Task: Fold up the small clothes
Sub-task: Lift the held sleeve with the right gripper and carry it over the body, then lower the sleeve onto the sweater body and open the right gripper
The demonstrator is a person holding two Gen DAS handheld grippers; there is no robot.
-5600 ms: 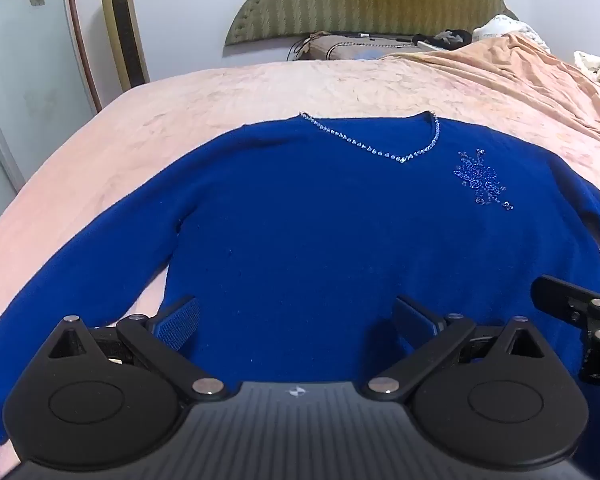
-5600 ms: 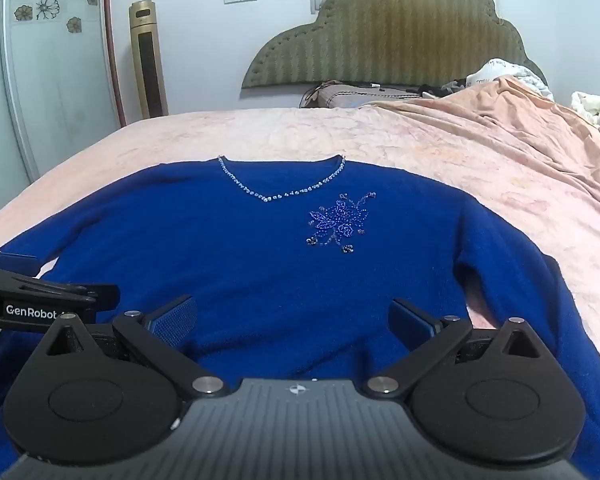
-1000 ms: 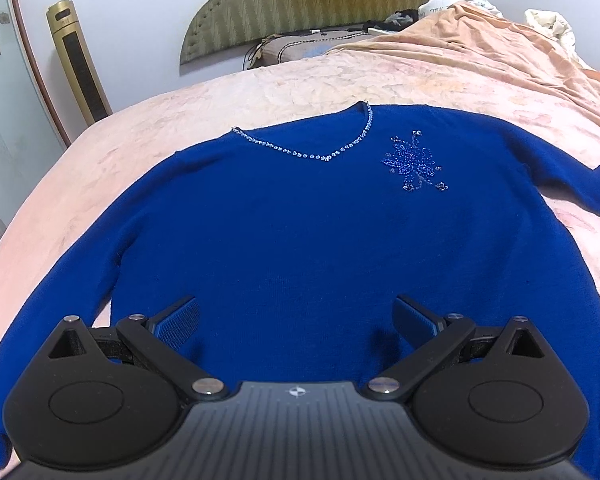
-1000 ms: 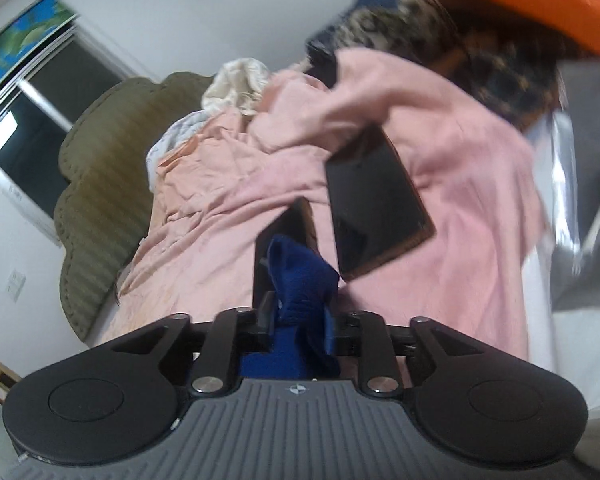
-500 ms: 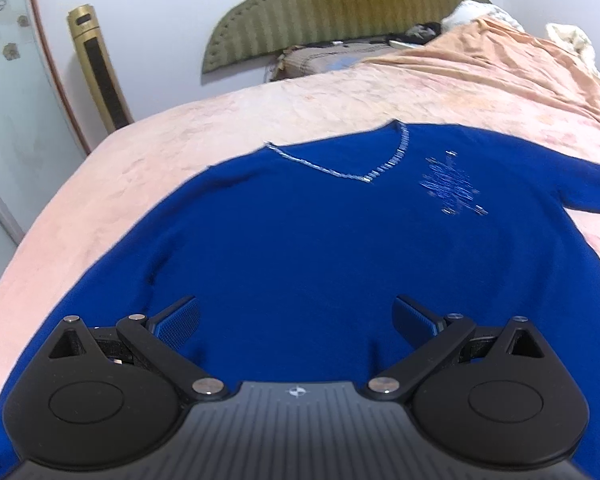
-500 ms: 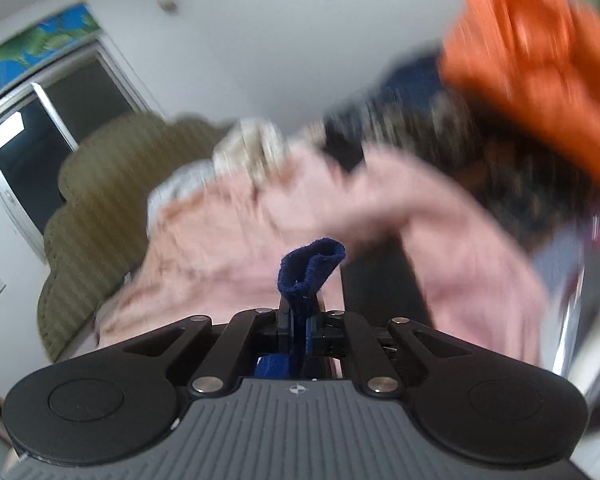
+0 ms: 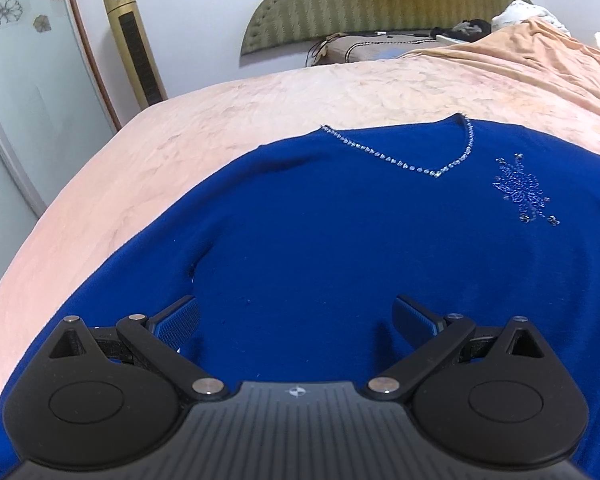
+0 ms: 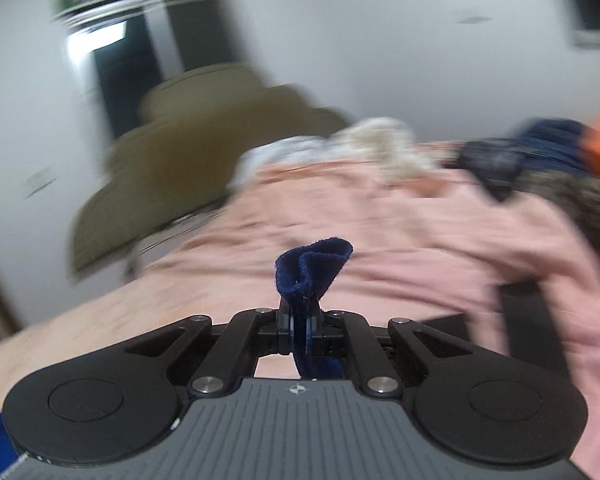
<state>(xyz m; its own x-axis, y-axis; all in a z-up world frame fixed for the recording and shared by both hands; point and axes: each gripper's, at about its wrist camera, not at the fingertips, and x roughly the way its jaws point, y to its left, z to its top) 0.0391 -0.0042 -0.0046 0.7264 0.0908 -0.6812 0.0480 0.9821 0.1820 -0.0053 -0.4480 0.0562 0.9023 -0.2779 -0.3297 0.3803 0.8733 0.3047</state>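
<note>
Since the earlier frames, the right gripper point(image 8: 300, 326) has swung away from the two dark flat objects on the pink bedding and now faces the olive headboard point(image 8: 204, 152) and a dark window, with the whole right wrist view smeared by motion. Its jaws are clenched on a fold of blue fabric, the sleeve end point(image 8: 312, 268), which stands up in a curled tuft above the fingertips. The left gripper point(image 7: 296, 316) has shifted sideways over the blue sweater point(image 7: 340, 248), so the beaded neckline point(image 7: 400, 160) and the sequin flower point(image 7: 520, 192) now sit further right in its view. Its jaws are released and spread wide, with nothing between the pads; they hover above the lower body of the garment. The sweater lies flat, front up, on the pink bedspread point(image 7: 180, 152), its left sleeve running toward the lower left corner. A gold tower fan point(image 7: 134, 44) stands against the wall beyond the bed.
</note>
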